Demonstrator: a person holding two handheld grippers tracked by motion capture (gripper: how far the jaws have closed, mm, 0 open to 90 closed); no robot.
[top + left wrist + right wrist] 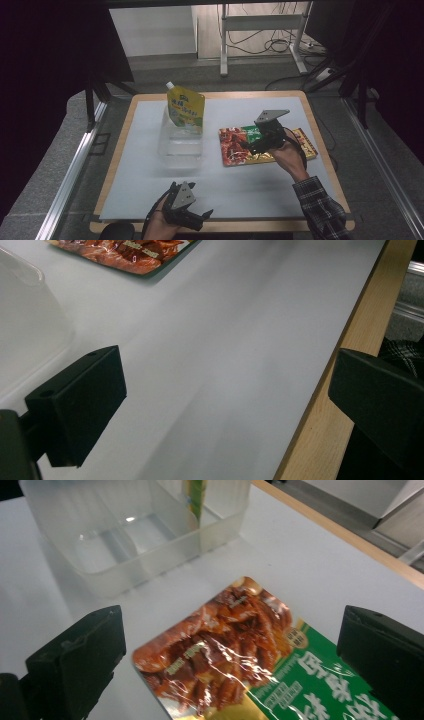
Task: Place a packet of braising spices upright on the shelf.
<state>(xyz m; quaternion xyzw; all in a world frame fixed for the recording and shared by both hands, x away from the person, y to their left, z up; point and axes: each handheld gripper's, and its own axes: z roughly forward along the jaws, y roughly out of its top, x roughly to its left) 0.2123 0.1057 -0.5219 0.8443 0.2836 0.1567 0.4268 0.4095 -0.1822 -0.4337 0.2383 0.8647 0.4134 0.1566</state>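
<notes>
White sheet on wooden table [320, 125], 2 grippers with jaws spread wide, both empty.
Right gripper [246, 145] hovers over the foil snack packet [220, 645] at 3 o'clock; left gripper [204, 218] at 6; yellow pouch [186, 108] stands in the clear container [180, 145], centre.

A clear container [180, 140] stands left of centre on the table [320, 135]. A spouted pouch [186, 107] stands upright in its far part. A flat food packet [240, 145] lies to the container's right, apart from it.
</notes>
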